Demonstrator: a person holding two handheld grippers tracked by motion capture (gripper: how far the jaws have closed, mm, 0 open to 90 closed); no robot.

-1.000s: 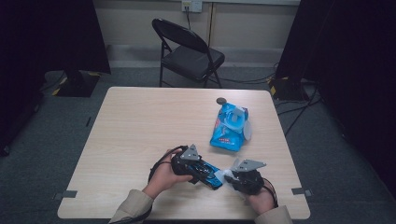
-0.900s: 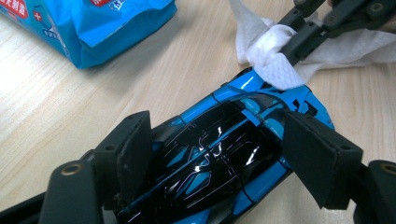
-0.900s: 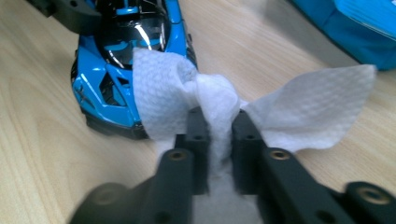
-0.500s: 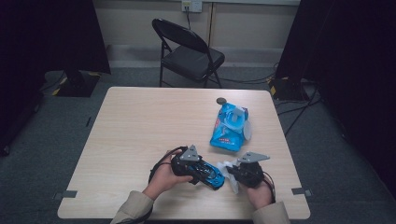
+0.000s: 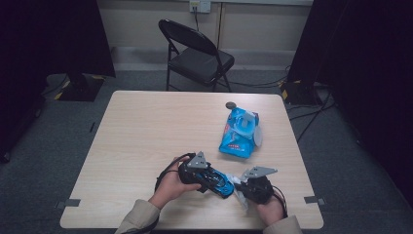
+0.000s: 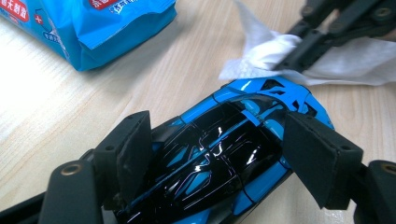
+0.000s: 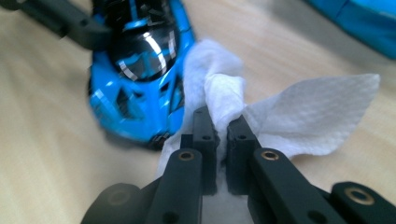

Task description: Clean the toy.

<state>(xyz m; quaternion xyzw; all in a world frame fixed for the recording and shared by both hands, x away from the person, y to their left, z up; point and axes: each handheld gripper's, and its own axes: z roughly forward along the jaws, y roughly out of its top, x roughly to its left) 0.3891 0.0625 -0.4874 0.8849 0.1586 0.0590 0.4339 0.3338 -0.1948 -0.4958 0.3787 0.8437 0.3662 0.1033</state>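
Observation:
A glossy blue and black toy car (image 6: 219, 158) sits between the jaws of my left gripper (image 6: 224, 140), whose pads press on its two sides. From above, the car (image 5: 219, 181) lies near the table's front edge, with the left gripper (image 5: 210, 178) around it. My right gripper (image 7: 222, 123) is shut on a crumpled white wipe (image 7: 308, 112). The wipe touches the car's nose (image 7: 135, 93). In the high view the right gripper (image 5: 242, 187) is just right of the car.
A blue pack of wipes (image 5: 238, 134) lies with its lid open on the right half of the table (image 5: 146, 131). A small dark round thing (image 5: 230, 105) lies beyond it. A black folding chair (image 5: 197, 56) stands behind the table.
My right gripper has shifted slightly toward the car, and the white wipe now shows against the car's nose. The left gripper and the car have stayed put.

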